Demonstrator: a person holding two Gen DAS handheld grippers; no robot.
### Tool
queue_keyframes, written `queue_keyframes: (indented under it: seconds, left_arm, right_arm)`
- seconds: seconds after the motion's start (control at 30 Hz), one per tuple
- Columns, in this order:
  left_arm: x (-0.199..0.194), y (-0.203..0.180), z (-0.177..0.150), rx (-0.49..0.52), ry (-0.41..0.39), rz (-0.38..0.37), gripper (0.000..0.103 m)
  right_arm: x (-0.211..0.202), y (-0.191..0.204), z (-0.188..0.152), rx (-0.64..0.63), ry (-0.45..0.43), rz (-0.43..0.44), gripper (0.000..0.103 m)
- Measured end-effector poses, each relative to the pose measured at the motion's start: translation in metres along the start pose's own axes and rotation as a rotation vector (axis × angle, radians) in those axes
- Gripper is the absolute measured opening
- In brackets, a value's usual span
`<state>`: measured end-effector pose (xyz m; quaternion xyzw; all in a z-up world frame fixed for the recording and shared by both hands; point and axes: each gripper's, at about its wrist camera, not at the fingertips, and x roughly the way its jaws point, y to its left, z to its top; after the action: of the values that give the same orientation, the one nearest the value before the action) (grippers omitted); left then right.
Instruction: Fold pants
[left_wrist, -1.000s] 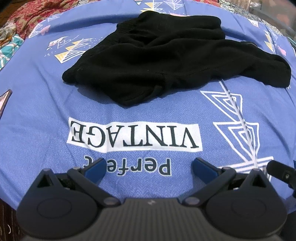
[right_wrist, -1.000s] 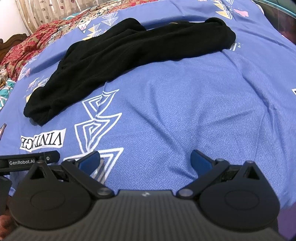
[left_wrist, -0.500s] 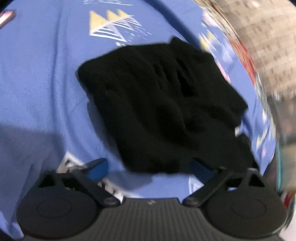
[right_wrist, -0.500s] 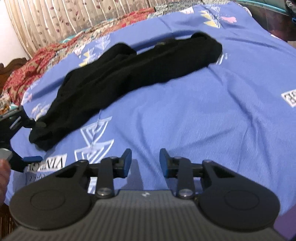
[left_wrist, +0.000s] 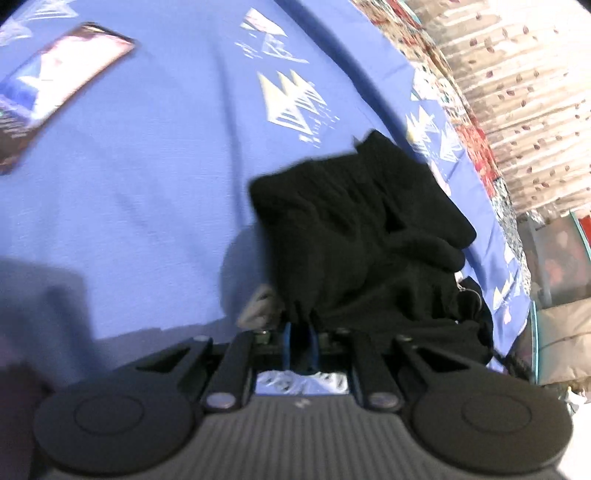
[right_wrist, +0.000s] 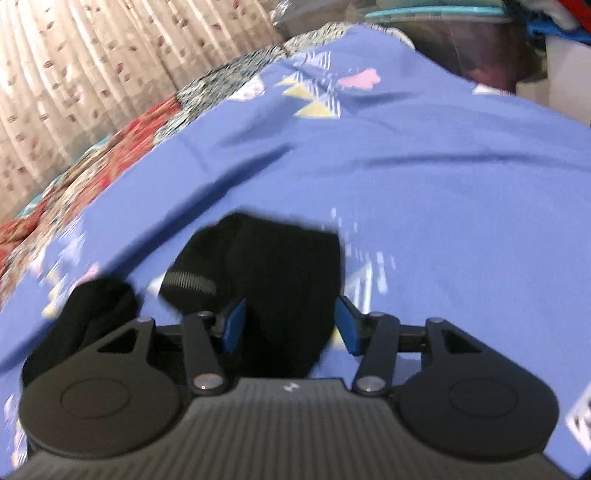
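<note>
The black pants (left_wrist: 362, 229) lie bunched on a blue printed bedsheet (left_wrist: 147, 184). My left gripper (left_wrist: 300, 334) is shut on their near edge, and the cloth rises in a pinch between the blue pads. In the right wrist view another part of the pants (right_wrist: 284, 273), with a ribbed band (right_wrist: 190, 284) to its left, lies between the fingers of my right gripper (right_wrist: 291, 325). Its jaws are opening. The left pad (right_wrist: 234, 325) is at the fabric and the right pad (right_wrist: 347, 325) stands clear of it. This view is blurred.
A phone (left_wrist: 55, 85) lies on the sheet at the far left. A red patterned quilt (right_wrist: 92, 177) and a beige curtain (right_wrist: 92, 55) border the bed's far side. A clear-lidded box (right_wrist: 480, 44) stands beyond the bed's far corner.
Both grippers have swung in from the bed's near edge onto the pants. The left one went from wide open to shut on the cloth. The right narrowed, then widened around the pants.
</note>
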<state>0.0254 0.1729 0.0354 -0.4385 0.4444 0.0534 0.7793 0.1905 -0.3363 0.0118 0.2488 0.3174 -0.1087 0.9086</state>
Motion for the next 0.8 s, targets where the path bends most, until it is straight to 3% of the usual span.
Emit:
queue_keyframes:
  seconds: [0.07,0.13,0.2,0.23,0.27,0.3,0.37,0.43,0.47,0.5,0.53,0.63,0.67,0.7,0.8]
  left_arm:
    - [-0.002,0.005,0.002,-0.007,-0.017,0.024,0.003]
    - [-0.004,0.006,-0.001,0.007,-0.042,0.081,0.002]
    - [0.002,0.010,0.002,0.002,-0.040,0.090,0.002]
    - [0.007,0.012,0.004,-0.014,-0.027,0.080,0.002]
    - [0.012,0.011,0.008,-0.028,-0.012,0.066,0.002]
    - [0.018,0.008,0.011,-0.032,-0.001,0.050,0.003]
    - [0.023,-0.002,0.013,0.001,0.005,0.025,0.006]
    - [0.034,-0.015,0.020,0.040,0.019,0.009,0.029]
    - [0.039,-0.019,0.022,0.053,0.022,-0.006,0.049]
    - [0.042,-0.024,0.023,0.063,0.022,-0.017,0.061]
    - [0.040,-0.026,0.023,0.073,0.026,-0.028,0.064]
    - [0.052,-0.029,0.019,0.073,0.061,-0.070,0.073]
    - [0.060,-0.031,0.023,0.065,0.075,-0.082,0.074]
    - [0.052,-0.022,0.016,0.068,0.083,-0.087,0.074]
    - [0.050,-0.013,0.012,0.097,0.089,-0.053,0.071]
  right_arm:
    - [0.012,0.015,0.004,-0.043,0.005,-0.015,0.062]
    - [0.025,0.030,0.002,-0.116,0.033,-0.038,0.063]
    - [0.034,0.037,0.000,-0.214,0.030,-0.065,0.064]
    - [0.042,0.047,-0.007,-0.320,0.056,-0.108,0.041]
    - [0.048,0.050,-0.008,-0.377,0.064,-0.156,0.010]
    - [0.047,0.049,-0.007,-0.402,0.052,-0.187,0.010]
    - [0.018,0.033,0.010,-0.278,-0.040,-0.120,0.010]
    - [-0.031,0.003,0.025,-0.108,-0.176,-0.009,0.010]
    - [-0.063,-0.016,0.026,-0.023,-0.243,0.045,0.010]
    - [-0.093,-0.036,0.021,0.038,-0.298,0.078,0.010]
    - [-0.118,-0.053,0.013,0.070,-0.338,0.088,0.010]
    - [-0.159,-0.094,-0.032,0.052,-0.346,-0.025,0.020]
    - [-0.164,-0.105,-0.047,0.019,-0.311,-0.082,0.041]
    - [-0.167,-0.120,-0.063,-0.024,-0.246,-0.153,0.051]
    - [-0.171,-0.151,-0.080,-0.007,-0.195,-0.277,0.053]
